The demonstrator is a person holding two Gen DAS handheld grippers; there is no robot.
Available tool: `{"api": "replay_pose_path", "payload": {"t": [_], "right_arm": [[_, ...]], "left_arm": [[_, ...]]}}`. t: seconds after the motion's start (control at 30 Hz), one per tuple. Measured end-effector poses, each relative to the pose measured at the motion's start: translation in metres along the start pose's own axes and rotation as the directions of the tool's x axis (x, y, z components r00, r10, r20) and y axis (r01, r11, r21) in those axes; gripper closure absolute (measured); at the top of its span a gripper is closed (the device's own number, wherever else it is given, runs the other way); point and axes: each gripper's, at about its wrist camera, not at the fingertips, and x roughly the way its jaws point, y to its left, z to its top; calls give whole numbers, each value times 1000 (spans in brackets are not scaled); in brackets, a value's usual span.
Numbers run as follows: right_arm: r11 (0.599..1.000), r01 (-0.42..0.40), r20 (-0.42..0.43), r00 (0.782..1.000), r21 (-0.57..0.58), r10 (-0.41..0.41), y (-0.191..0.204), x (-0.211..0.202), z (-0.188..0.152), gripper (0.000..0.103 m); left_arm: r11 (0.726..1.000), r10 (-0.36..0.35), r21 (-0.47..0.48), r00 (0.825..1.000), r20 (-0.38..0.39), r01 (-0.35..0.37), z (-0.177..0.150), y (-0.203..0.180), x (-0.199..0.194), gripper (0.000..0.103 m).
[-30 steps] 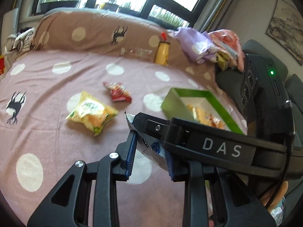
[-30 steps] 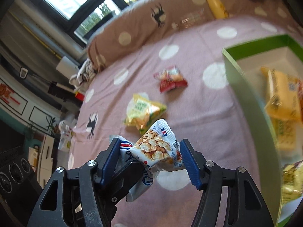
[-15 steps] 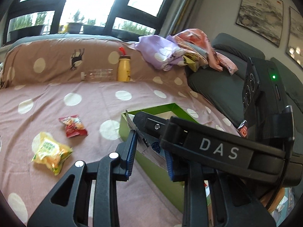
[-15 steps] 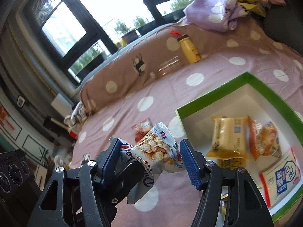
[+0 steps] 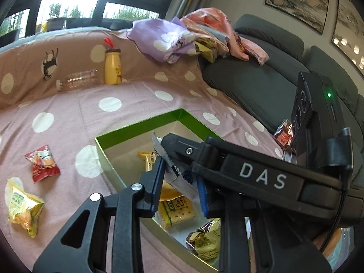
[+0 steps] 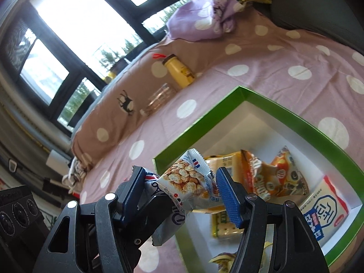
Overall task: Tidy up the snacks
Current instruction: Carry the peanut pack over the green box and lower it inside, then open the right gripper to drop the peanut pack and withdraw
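Both grippers are clamped on the same snack packet, one at each end. The right gripper has its blue pads pressed on either side of the puffy end printed with round crackers, so it's held about half-wide around the bag. The left gripper is pinched as narrow as it goes on the flat white crimped end, which sticks up between its pads.

The packet hangs over the near corner of the green box, which sits on the pink polka-dot blanket. Inside the box there's already a yellow cracker pack, an orange bag, a white-and-blue pack and a dark-and-gold wrapped one. Still out on the blanket, left of the box: a small red packet and a yellow-green bag.

Compared with a second ago, both grippers have swung over from the open blanket to above the box; back then the packet was over bare blanket with the box off to the right. The grip itself hasn't changed on either side.
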Motion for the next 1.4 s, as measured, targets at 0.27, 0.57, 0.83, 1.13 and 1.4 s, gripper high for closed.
{"api": "replay_pose_path", "payload": {"t": [0.27, 0.57, 0.83, 1.13, 1.4], "right_arm": [[995, 55, -33, 998, 77, -53, -21, 17, 1, 37], [990, 49, -58, 997, 132, -41, -32, 26, 1, 37], [985, 36, -63, 998, 167, -26, -39, 29, 0, 37], [983, 104, -25, 995, 149, -101, -31, 20, -1, 37], [975, 179, 49, 981, 129, -187, -26, 0, -2, 37]], "left_arm": [[999, -37, -8, 996, -80, 37, 1, 6, 27, 77], [1000, -17, -6, 992, -122, 16, 2, 5, 37, 77], [999, 29, -13, 990, -139, -32, 2, 2, 39, 75], [989, 148, 21, 980, -132, -147, 2, -2, 26, 68], [976, 214, -31, 974, -69, -216, -4, 12, -17, 38]]}}
